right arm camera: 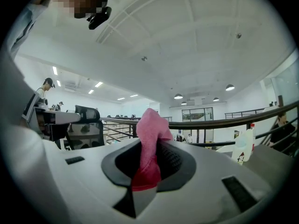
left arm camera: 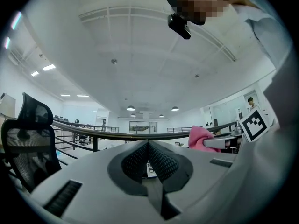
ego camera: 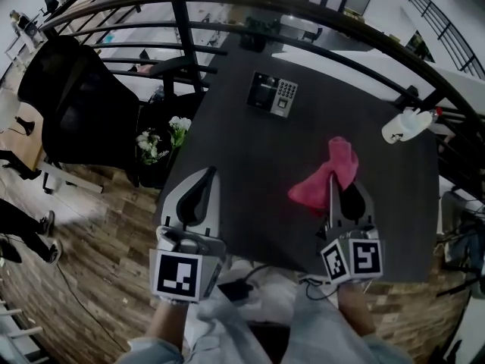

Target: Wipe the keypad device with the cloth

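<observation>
My right gripper (ego camera: 333,182) is clenched on the pink cloth (ego camera: 338,158), which bunches up past its tips. My left gripper (ego camera: 209,171) has its jaws pressed together with nothing between. The keypad device (ego camera: 272,93) lies flat well ahead of both, slightly nearer my left.

Open-plan office, up on a railed mezzanine level.
A black mesh office chair (ego camera: 72,101) sits beside the dark desk (ego camera: 303,203), a metal railing (ego camera: 227,2) curves round it, and there's wood-plank floor (ego camera: 98,271) underfoot. Past the rail are glass partitions (right arm camera: 201,118), round ceiling lights (right arm camera: 229,87) and a person (right arm camera: 45,90) standing at another workstation (right arm camera: 56,118). A keypad device (ego camera: 271,93) lies on the desk.
</observation>
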Demonstrator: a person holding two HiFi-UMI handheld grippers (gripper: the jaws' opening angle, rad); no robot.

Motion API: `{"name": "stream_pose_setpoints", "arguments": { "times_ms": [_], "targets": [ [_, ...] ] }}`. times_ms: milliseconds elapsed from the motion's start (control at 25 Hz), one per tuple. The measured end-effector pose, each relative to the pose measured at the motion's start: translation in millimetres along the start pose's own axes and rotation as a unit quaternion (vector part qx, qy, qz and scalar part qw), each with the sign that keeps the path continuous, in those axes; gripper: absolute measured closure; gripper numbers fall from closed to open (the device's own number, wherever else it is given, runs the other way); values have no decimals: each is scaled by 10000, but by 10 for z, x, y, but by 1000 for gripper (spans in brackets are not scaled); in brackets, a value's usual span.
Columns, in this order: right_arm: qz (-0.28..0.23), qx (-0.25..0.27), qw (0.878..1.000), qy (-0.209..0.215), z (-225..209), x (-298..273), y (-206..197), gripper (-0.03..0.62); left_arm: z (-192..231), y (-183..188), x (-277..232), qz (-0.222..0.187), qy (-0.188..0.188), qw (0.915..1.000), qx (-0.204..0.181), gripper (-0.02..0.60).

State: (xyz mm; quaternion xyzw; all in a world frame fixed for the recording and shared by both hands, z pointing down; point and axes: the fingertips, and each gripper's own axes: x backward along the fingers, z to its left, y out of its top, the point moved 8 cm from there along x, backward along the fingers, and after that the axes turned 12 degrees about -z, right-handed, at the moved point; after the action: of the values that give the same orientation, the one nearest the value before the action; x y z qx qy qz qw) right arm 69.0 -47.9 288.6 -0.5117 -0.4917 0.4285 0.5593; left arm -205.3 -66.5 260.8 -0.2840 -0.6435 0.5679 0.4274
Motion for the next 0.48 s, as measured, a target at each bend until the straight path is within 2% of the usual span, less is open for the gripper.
{"name": "stream_pose_setpoints", "arguments": {
  "times_ms": [480],
  "targets": [
    [59, 140, 9999, -16, -124, -409, -84, 517, 50, -100, -309, 48, -147, 9999, 22, 580]
  ]
}}
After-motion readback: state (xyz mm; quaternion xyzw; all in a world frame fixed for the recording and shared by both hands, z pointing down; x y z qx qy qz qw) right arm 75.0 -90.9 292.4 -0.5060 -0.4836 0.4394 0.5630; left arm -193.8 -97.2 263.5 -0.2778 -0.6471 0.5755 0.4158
